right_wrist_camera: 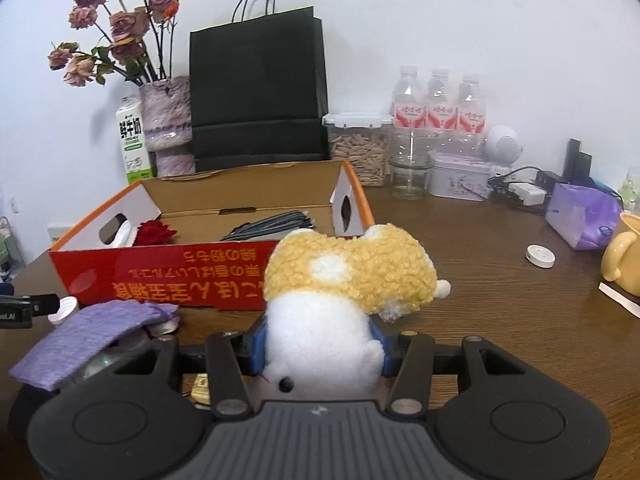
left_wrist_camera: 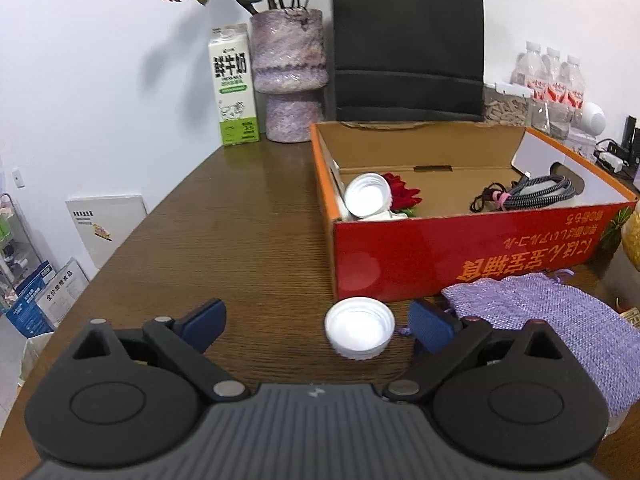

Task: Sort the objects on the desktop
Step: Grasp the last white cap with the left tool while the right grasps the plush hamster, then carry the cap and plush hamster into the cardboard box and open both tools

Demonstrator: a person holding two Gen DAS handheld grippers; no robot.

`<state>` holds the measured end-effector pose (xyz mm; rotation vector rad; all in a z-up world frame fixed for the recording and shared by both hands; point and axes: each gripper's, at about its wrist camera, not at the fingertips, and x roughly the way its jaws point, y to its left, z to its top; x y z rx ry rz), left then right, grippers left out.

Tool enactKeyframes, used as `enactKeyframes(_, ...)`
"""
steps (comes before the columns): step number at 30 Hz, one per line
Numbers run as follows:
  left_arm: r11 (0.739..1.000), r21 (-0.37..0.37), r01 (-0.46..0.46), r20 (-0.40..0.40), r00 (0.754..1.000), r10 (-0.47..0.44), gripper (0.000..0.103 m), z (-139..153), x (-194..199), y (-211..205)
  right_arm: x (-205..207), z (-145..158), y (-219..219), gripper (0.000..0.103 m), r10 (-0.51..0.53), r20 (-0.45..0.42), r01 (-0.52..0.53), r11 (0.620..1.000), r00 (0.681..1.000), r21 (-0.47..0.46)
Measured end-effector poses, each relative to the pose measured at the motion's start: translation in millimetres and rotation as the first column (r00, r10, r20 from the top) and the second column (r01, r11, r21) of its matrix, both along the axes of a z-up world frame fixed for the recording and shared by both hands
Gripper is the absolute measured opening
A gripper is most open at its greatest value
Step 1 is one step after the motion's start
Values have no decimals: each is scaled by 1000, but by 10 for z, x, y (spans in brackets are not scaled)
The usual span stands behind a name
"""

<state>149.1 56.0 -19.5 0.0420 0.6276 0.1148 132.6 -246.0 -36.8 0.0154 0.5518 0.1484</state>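
My left gripper [left_wrist_camera: 316, 326] is open, its blue pads on either side of a white bottle cap [left_wrist_camera: 359, 327] that lies on the wooden desk just in front of the red cardboard box [left_wrist_camera: 460, 256]. The box holds another white cap [left_wrist_camera: 367, 194], a red fabric rose [left_wrist_camera: 402, 196] and a coiled grey cable [left_wrist_camera: 536, 192]. My right gripper [right_wrist_camera: 320, 346] is shut on a yellow and white plush toy [right_wrist_camera: 344, 280] and holds it in front of the box [right_wrist_camera: 180, 272]. A purple knitted pouch [left_wrist_camera: 560, 320] lies beside the box; it also shows in the right wrist view [right_wrist_camera: 92, 336].
At the back stand a milk carton [left_wrist_camera: 234, 88], a vase of dried roses [left_wrist_camera: 290, 76], a black paper bag [left_wrist_camera: 408, 44], water bottles [right_wrist_camera: 438, 108], a snack jar [right_wrist_camera: 358, 148] and a glass [right_wrist_camera: 410, 166]. At right lie a white disc [right_wrist_camera: 540, 256], a purple tissue pack [right_wrist_camera: 580, 216] and a yellow mug [right_wrist_camera: 624, 256].
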Motion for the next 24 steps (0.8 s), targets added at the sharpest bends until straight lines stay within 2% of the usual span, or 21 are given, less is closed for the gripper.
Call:
enactKeyframes(2, 1000, 2, 6, -12, 1000, -6, 91, -31, 38, -32, -2, -27, 8, 48, 4, 5, -4, 1000, 1000, -2)
enactKeyframes(6, 1000, -16, 15, -44, 999, -15, 71, -93, 104, -42, 4, -62, 2, 48, 9, 5, -9, 1000, 1000, 7)
enactKeyframes(8, 999, -33, 24, -52, 998, -25, 57, -117, 115, -37, 0, -68, -3, 48, 12, 7, -12, 1000, 1000, 11)
enactKeyframes(9, 999, -43, 30, -60, 998, -32, 44, -133, 117, -33, -5, -67, -4, 48, 13, 9, -13, 1000, 1000, 13)
enactKeyframes(11, 998, -54, 34, -57, 998, -37, 41, -151, 101, -28, -10, -69, -6, 48, 18, 11, -18, 1000, 1000, 15)
enactKeyframes(24, 997, -72, -26, 1, 1000, 26, 41, -36, -82, 76, -58, -63, 13, 48, 12, 29, -12, 1000, 1000, 1)
